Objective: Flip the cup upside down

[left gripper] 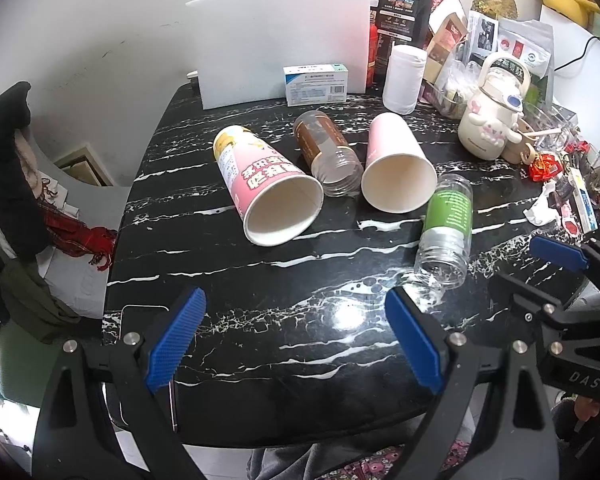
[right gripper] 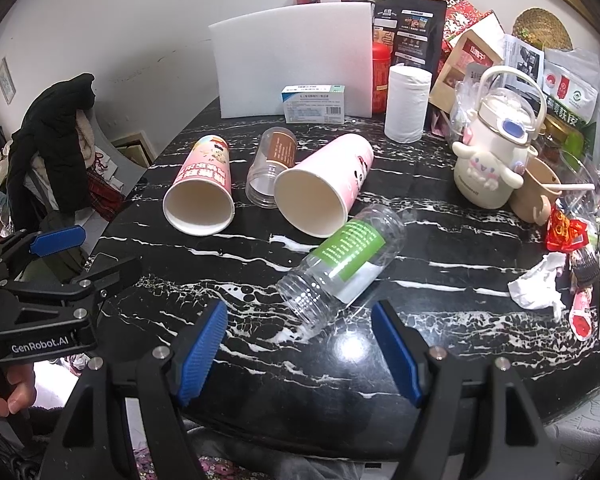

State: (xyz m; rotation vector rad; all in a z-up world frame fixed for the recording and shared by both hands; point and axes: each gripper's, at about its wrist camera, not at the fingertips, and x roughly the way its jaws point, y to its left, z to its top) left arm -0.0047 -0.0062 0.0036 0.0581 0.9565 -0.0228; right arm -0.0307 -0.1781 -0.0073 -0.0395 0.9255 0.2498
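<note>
Lying on their sides mid-table with mouths toward the near edge, the printed pink paper cup [left gripper: 260,184] and the plainer pink cup [left gripper: 396,168] look light, thin-walled and easy to crush, so a gentle pinch across the wall near the stiffer rolled rim seems best. Between them rests a brown-label jar [left gripper: 328,152]; a green-label jar [right gripper: 340,264] lies nearer right. Left gripper [left gripper: 296,344] and right gripper [right gripper: 300,352] hover wide open, holding nothing

"GenRobot.AI" on left hand-held gripper [right gripper: 60,256]
</note>
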